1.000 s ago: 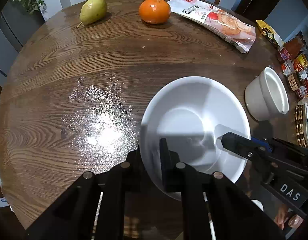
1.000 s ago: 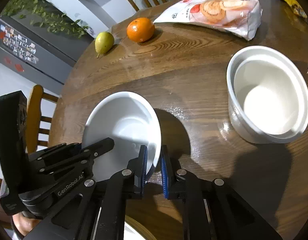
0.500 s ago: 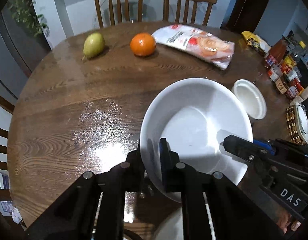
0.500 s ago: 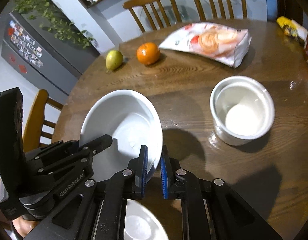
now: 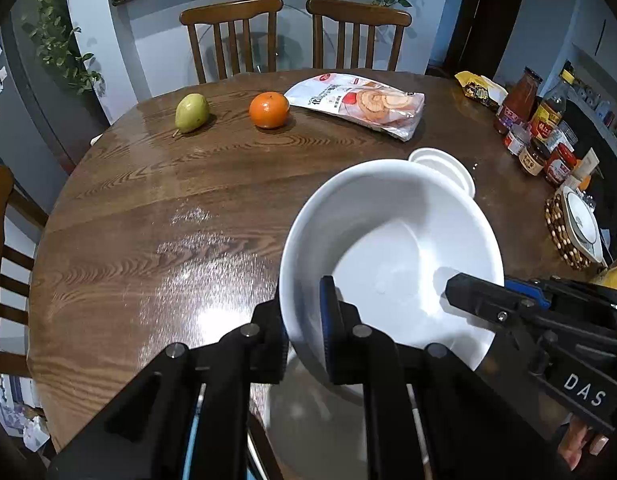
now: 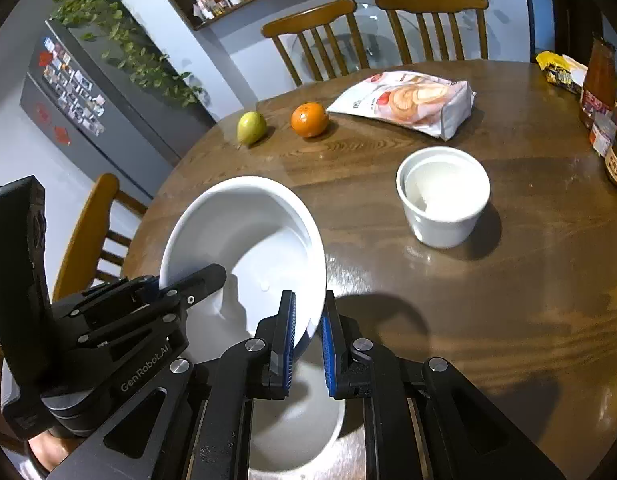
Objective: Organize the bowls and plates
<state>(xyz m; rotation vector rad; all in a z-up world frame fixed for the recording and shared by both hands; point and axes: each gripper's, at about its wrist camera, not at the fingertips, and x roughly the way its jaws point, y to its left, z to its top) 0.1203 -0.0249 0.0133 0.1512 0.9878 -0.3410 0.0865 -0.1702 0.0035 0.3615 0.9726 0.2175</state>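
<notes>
1. Two grippers clamp one white bowl (image 5: 392, 248) by opposite rims, holding it tilted above the table's (image 5: 148, 208) near edge: left gripper (image 5: 304, 320), right gripper (image 6: 308, 332).
2. Another white dish (image 6: 300, 432) sits directly beneath it.
3. Glazed, stiff and breakable, the bowl looks slippery; rim grips seem the safest hold.
4. Readable lettering: "DAS" and "GenRobot.AI".

"DAS" on right gripper (image 5: 474, 300); "GenRobot.AI" on left gripper (image 6: 212, 276)
</notes>
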